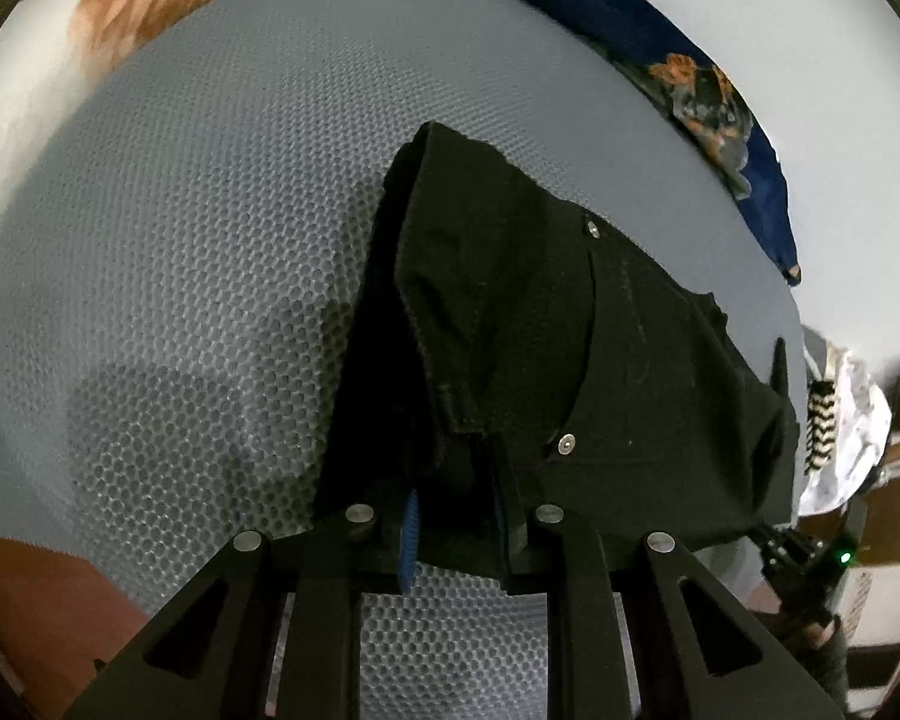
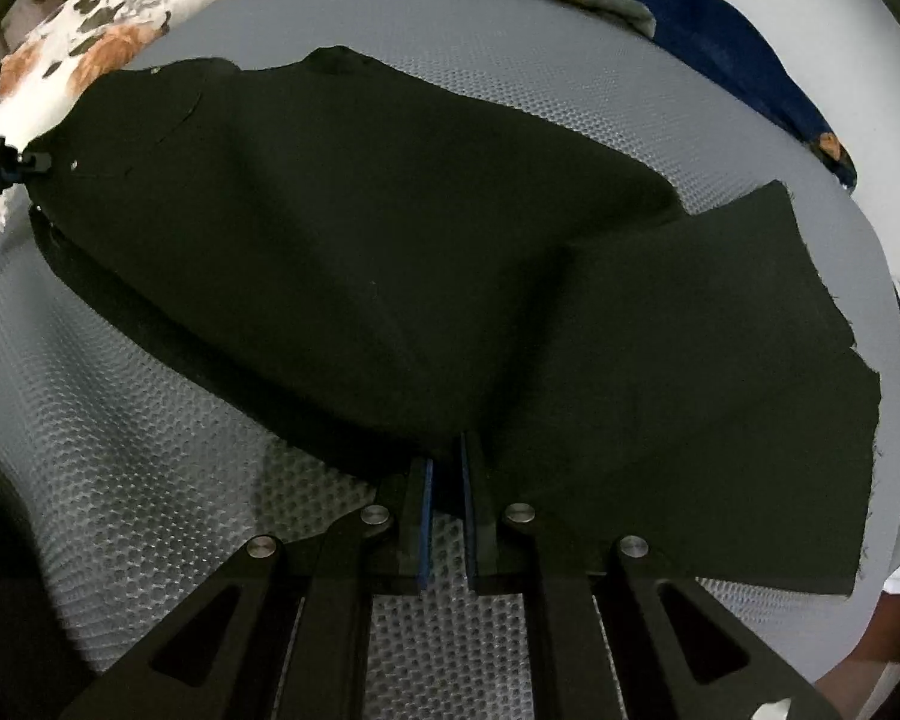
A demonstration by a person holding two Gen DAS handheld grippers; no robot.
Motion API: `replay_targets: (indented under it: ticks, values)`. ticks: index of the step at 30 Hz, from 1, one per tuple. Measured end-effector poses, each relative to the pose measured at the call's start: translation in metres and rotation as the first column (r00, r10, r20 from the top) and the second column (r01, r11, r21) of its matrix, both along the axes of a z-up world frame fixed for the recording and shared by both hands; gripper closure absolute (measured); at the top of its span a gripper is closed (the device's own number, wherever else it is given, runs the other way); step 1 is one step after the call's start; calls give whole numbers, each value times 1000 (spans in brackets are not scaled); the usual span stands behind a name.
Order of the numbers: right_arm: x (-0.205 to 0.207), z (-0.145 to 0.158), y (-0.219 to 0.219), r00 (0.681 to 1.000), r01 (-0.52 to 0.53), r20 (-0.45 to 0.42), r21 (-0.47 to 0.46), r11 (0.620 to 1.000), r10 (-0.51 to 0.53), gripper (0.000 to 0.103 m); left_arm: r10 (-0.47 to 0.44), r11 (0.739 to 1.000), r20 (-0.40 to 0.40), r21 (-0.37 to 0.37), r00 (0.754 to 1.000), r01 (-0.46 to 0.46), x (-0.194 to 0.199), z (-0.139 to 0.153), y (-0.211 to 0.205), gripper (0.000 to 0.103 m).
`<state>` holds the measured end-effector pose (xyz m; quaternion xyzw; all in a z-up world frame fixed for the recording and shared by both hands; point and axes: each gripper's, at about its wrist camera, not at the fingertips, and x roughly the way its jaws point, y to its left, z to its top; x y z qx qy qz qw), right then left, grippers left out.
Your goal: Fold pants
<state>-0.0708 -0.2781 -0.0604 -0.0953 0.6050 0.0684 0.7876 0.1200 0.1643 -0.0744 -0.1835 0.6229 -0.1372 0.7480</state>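
Note:
Black pants (image 2: 390, 252) lie across a grey honeycomb mat (image 2: 150, 420). In the right wrist view my right gripper (image 2: 447, 480) is shut on the near edge of the pants, which rise in a lifted fold between the two hands; one leg (image 2: 720, 360) spreads to the right. In the left wrist view my left gripper (image 1: 456, 510) is shut on the waist end of the pants (image 1: 540, 330), near the rivets (image 1: 566, 444). The left gripper also shows at the far left of the right wrist view (image 2: 30, 163), pinching the cloth. The fingertips are hidden by fabric.
A blue floral cloth (image 2: 720, 18) lies along the mat's far edge. A white and orange floral cloth (image 2: 90, 30) lies at the far left. A striped item (image 1: 819, 426) and crumpled white cloth (image 1: 858, 432) sit beyond the mat's right edge.

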Motion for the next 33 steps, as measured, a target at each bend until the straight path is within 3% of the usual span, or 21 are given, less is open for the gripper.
replay_targets:
  ticks: [8,10,11,14,16,19,22,28,31,33]
  values:
    - [5,-7,-13,998,54,-28,82,995,-51,94,-79,985,63,161,995,68,-9,11,-20,71]
    - [5,-7,-15,998,62,-28,93,994,-60,93,-105,971,86,223,991,83,-12,21,-23,52]
    - [7,-6,-16,998,64,-28,98,993,-62,93,-119,962,102,258,988,89,-15,28,-23,50]
    - [6,-4,-21,997,72,-27,125,990,-69,90,-152,942,145,322,978,99,-21,47,-23,49]
    - [5,-1,-24,996,84,-24,150,985,-82,87,-171,931,216,355,961,86,-28,64,-27,49]
    - [5,1,-29,995,103,-20,169,980,-102,84,-258,921,314,366,914,134,-38,85,-59,49]
    - [7,2,-36,991,133,-27,205,970,-131,84,-385,908,367,313,847,277,-52,89,-109,49]
    - [9,6,-36,987,157,-20,245,957,-157,84,-584,811,367,235,724,535,-69,65,-212,49]
    - [10,9,-37,986,165,-17,265,950,-167,84,-657,751,363,240,660,615,-78,51,-254,49]
    - [10,11,-40,984,175,-19,279,944,-177,84,-684,725,359,232,635,649,-83,45,-273,49]
